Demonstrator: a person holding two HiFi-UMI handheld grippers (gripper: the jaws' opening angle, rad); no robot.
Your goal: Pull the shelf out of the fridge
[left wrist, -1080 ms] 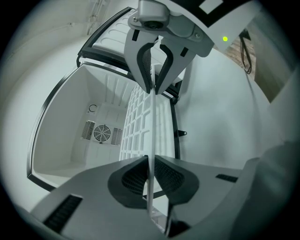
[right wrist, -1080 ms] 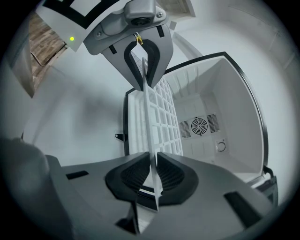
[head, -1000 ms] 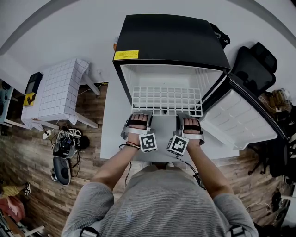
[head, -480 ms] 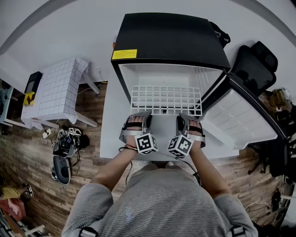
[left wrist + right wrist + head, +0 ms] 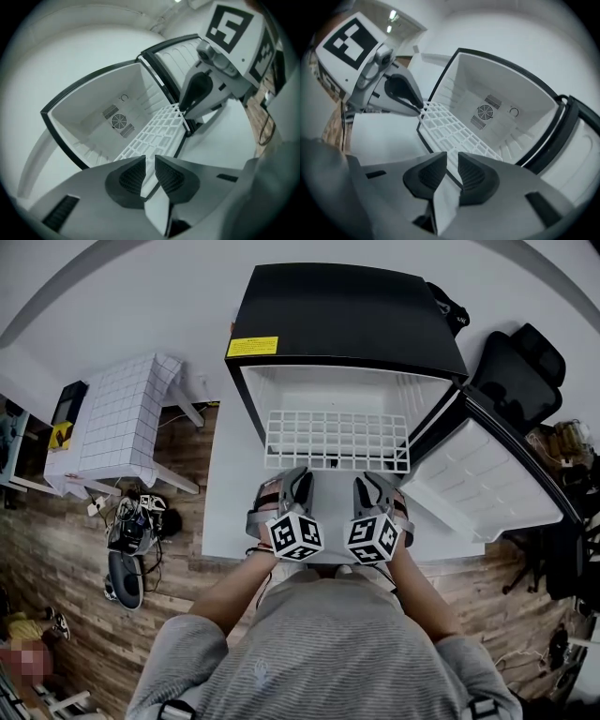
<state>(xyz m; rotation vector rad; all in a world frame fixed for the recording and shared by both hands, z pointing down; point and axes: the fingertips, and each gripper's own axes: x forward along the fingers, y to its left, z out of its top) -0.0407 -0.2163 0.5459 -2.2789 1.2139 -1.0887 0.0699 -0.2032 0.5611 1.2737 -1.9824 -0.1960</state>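
Note:
The white wire shelf [image 5: 337,440] sticks partway out of the open black fridge [image 5: 347,315], its front edge over the white platform. Both grippers hover just in front of that edge, turned on their sides, apart from it. My left gripper [image 5: 300,476] [image 5: 150,171] has just been opening; a narrow gap shows between its pads and nothing is in it. My right gripper [image 5: 364,480] [image 5: 452,171] has also been opening and holds nothing. The shelf [image 5: 157,136] [image 5: 450,129] lies ahead of both.
The fridge door [image 5: 487,484] stands open to the right. The fridge rests on a white platform [image 5: 225,512]. A white tiled table [image 5: 117,418] is at the left, a black office chair [image 5: 520,371] at the right, and cables and gear [image 5: 131,531] on the wood floor.
Both grippers rolled from lying flat at the shelf's front edge onto their sides, lifted a little and drew back from it. The shelf itself has not moved.

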